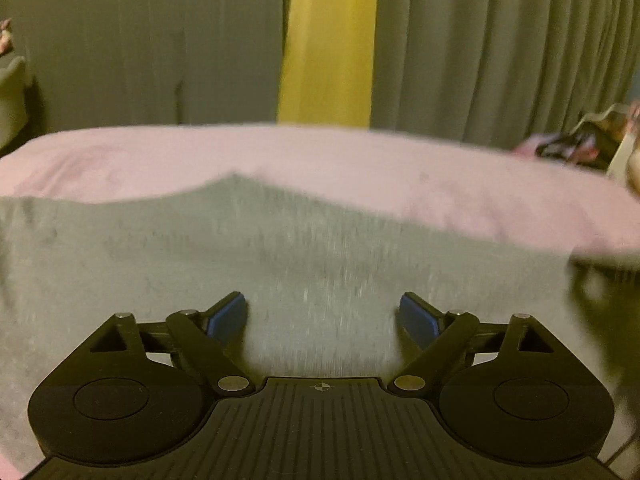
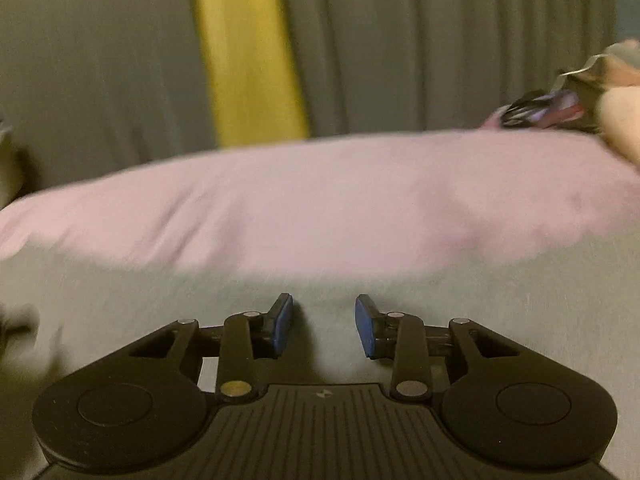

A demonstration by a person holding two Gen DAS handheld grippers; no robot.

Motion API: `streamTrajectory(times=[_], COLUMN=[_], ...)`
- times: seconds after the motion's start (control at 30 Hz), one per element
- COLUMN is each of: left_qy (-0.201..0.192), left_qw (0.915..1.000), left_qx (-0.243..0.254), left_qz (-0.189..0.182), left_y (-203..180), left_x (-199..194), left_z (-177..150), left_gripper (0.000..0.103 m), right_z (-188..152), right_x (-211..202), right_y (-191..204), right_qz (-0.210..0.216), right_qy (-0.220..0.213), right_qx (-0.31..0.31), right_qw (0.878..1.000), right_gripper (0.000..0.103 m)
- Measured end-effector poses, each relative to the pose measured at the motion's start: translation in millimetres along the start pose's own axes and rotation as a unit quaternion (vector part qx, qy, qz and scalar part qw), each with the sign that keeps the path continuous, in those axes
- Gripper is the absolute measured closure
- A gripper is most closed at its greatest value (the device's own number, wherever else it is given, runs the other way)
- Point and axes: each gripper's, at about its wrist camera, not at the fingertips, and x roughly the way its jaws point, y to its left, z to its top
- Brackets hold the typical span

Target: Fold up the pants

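Note:
The grey pants (image 1: 280, 248) lie flat on a pink sheet (image 1: 320, 156), filling the lower half of the left wrist view. My left gripper (image 1: 323, 312) hovers low over the grey cloth with its blue-padded jaws wide apart and nothing between them. In the right wrist view the same grey pants (image 2: 500, 292) spread under my right gripper (image 2: 324, 322), whose jaws stand partly open and empty. Both views are blurred by motion.
The pink sheet (image 2: 320, 200) covers a bed that ends at grey curtains (image 1: 500, 48) with a yellow strip (image 1: 328, 40) between them. Dark cluttered items (image 2: 540, 112) lie at the far right edge of the bed.

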Motion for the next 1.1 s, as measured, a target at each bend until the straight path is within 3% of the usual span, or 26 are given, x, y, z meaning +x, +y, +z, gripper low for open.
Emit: streamTrajectory(times=[0.07, 0.1, 0.2, 0.27, 0.33, 0.4, 0.47, 0.57, 0.63, 0.7, 0.83, 0.93, 1.03, 1.1], left_qy=[0.003, -0.008, -0.034, -0.040, -0.041, -0.045, -0.036, -0.046, -0.050, -0.054, -0.052, -0.050, -0.043, -0.040], left_qw=[0.9991, 0.9983, 0.9977, 0.9985, 0.9983, 0.9962, 0.9939, 0.9942, 0.9952, 0.9947, 0.9956, 0.9966, 0.9975, 0.9978], left_qx=[0.030, 0.044, 0.042, 0.030, 0.041, 0.073, 0.104, 0.096, 0.083, 0.082, 0.057, 0.043, 0.032, 0.025], left_qz=[0.031, 0.037, 0.042, 0.021, -0.010, -0.018, -0.013, 0.011, 0.010, 0.030, 0.052, 0.049, 0.046, 0.046], left_y=[-3.9, -4.7, -4.0, -7.1, -24.1, -47.0, -67.5, -70.7, -62.0, -54.4, -39.9, -35.9, -31.6, -32.3], left_x=[10.0, 8.0, -0.4, -1.2, 1.6, 7.2, 14.6, 23.0, 24.2, 25.3, 21.4, 22.5, 26.5, 27.2], left_z=[-6.5, -6.9, -4.0, -2.1, -0.5, -2.5, -8.0, -15.2, -15.8, -17.1, -13.5, -13.7, -13.6, -13.3], left_gripper=[0.013, 0.013, 0.014, 0.014, 0.014, 0.013, 0.013, 0.005, 0.004, 0.001, 0.001, 0.001, 0.000, 0.000], right_z=[14.5, 19.5, 12.2, -1.6, -22.6, -36.9, -34.8, -37.0, -35.1, -32.4, -42.7, -60.1, -82.8, -103.3], right_x=[13.4, 12.3, -26.7, -43.0, -49.3, -45.2, -43.3, -26.8, -27.8, -28.3, -47.0, -82.6, -126.2, -146.1], right_y=[-15.2, -24.0, -43.0, -44.7, -44.6, -38.5, -31.0, -38.8, -52.0, -61.9, -113.0, -154.2, -195.6, -213.3], right_qz=[-0.053, -0.051, 0.026, 0.046, 0.051, 0.035, 0.016, -0.010, -0.011, -0.043, -0.083, -0.095, -0.101, -0.095], right_qy=[0.014, 0.019, -0.016, -0.010, 0.008, 0.024, 0.008, 0.013, 0.007, 0.002, 0.019, 0.013, -0.007, -0.014], right_qx=[0.028, 0.050, 0.093, 0.061, 0.011, -0.038, -0.071, -0.079, -0.067, -0.059, 0.040, 0.134, 0.224, 0.250], right_qw=[0.998, 0.997, 0.995, 0.997, 0.999, 0.998, 0.997, 0.997, 0.998, 0.997, 0.996, 0.986, 0.969, 0.963], right_gripper=[0.070, 0.070, 0.063, 0.038, 0.035, 0.034, 0.018, 0.007, 0.007, 0.007, 0.009, 0.029, 0.030, 0.031])
